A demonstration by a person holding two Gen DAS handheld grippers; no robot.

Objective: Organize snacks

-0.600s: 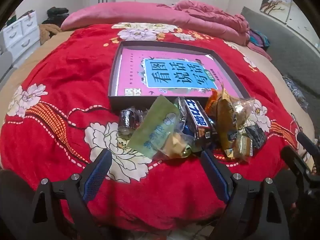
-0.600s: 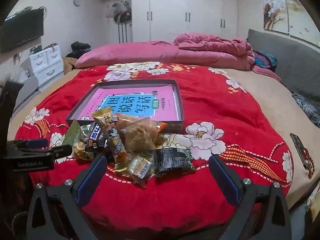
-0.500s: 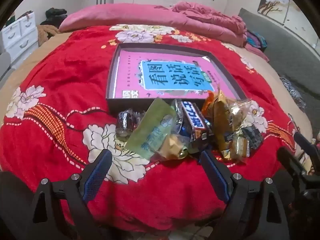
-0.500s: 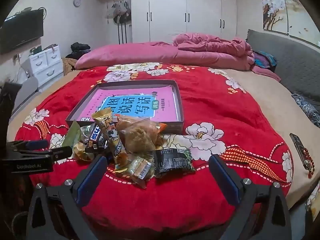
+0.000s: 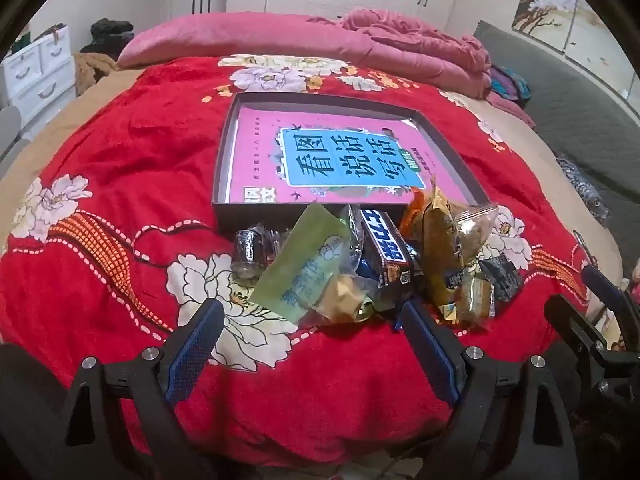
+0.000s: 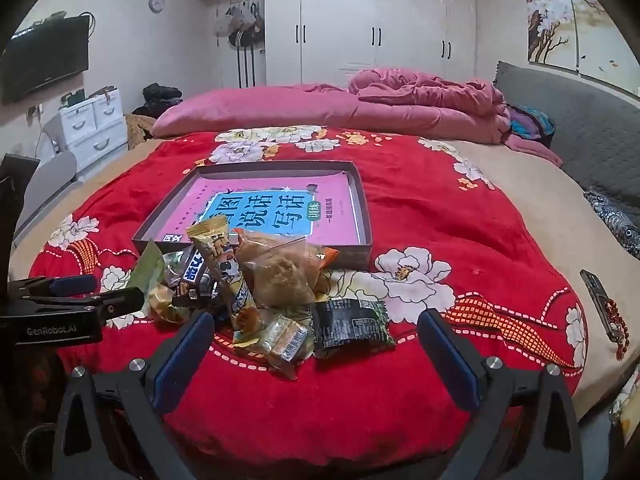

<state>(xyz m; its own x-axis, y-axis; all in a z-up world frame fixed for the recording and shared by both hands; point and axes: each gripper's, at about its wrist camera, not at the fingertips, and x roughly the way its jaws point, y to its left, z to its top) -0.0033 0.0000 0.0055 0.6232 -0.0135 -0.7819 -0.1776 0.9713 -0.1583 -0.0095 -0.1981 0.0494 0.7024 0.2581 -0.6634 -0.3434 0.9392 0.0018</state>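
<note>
A pile of wrapped snacks (image 5: 372, 264) lies on the red floral blanket, right in front of a shallow dark box (image 5: 224, 160) lined with a pink book cover. The pile holds a green packet (image 5: 304, 268), a dark chocolate bar (image 5: 386, 248), a yellow-orange bag (image 5: 440, 240) and a black packet (image 6: 350, 322). My left gripper (image 5: 312, 336) hangs open just short of the pile's near edge, nothing between its fingers. My right gripper (image 6: 316, 344) is open too, its blue pads either side of the pile's near right end. The box (image 6: 360, 200) sits behind the snacks (image 6: 260, 280).
A folded pink quilt (image 6: 360, 108) lies at the far end of the bed. A dark remote with red beads (image 6: 604, 300) rests near the bed's right edge. White drawers (image 6: 92, 124) stand at the left wall. The other gripper (image 6: 60, 304) shows at the left.
The left gripper has tilted up slightly, so the box and snacks sit lower in its view. The right gripper has hardly moved. Both stay open.
</note>
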